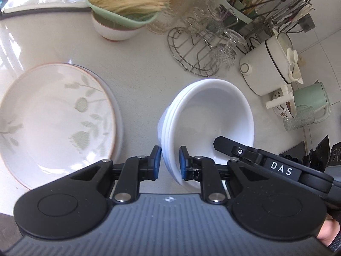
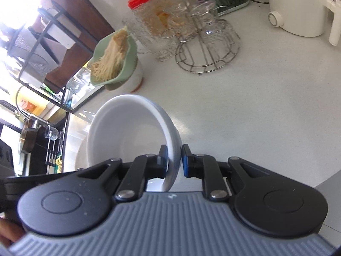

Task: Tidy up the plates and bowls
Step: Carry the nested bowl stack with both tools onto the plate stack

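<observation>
A stack of nested white bowls [image 1: 204, 115] hangs tilted over the pale counter [image 1: 138, 68], held from both sides. My left gripper [image 1: 169, 152] is shut on the stack's near rim, its blue pads on either side of the wall. A finger [image 1: 226, 144] of my right gripper reaches into the top bowl from the right. In the right wrist view my right gripper [image 2: 173, 150] is shut on the rim of the white bowl [image 2: 127, 132]. A floral plate [image 1: 57, 115] lies on top of another plate at the left of the counter.
A green colander of noodles [image 1: 123, 4] rests on a white bowl at the back. A wire rack of glasses [image 1: 198, 49], a white pot [image 1: 266, 68] and a mint mug [image 1: 311, 98] stand to the right. A red-lidded jar [image 2: 149, 10] is behind the rack.
</observation>
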`<state>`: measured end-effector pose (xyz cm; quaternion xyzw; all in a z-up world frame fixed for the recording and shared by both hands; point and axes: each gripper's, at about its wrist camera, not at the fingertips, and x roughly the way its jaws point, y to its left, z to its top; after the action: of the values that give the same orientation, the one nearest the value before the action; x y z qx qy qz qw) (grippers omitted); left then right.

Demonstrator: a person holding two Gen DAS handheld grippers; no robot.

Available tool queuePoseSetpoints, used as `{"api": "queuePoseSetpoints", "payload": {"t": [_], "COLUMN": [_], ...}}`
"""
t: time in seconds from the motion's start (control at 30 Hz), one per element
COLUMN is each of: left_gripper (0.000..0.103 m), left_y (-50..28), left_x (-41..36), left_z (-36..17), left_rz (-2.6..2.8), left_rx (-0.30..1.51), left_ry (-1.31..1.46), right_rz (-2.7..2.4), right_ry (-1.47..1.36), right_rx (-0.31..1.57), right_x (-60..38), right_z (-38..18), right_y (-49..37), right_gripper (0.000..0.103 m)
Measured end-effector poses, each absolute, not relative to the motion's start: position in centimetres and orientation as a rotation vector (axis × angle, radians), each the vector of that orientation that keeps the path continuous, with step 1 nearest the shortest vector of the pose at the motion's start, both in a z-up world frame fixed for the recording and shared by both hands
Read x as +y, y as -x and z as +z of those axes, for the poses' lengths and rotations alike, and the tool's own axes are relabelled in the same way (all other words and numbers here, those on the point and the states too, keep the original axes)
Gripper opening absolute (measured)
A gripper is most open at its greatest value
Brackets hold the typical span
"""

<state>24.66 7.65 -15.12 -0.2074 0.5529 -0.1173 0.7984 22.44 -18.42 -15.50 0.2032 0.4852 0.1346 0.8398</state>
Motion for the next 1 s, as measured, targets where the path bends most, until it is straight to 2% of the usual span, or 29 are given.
{"api": "queuePoseSetpoints", "payload": {"t": [0.53, 1.0], "left_gripper": [0.022, 0.022], "left_y": [-23.1, -23.5], "left_x": [18.2, 22.2], "left_z": [-15.3, -19.1], "left_rz": [-0.138, -0.072], "left_rx": [1.141, 1.211], "left_ry": [0.514, 0.559], "right_rz": [0.409, 0.42], "right_ry": [-0.405, -0.341], "right_rx": [1.02, 1.148], "right_x": [-8.9, -3.4], "right_z": [-15.4, -19.5], "right_y": [-24.1, -25.5], "right_gripper": [0.017, 0.017]}}
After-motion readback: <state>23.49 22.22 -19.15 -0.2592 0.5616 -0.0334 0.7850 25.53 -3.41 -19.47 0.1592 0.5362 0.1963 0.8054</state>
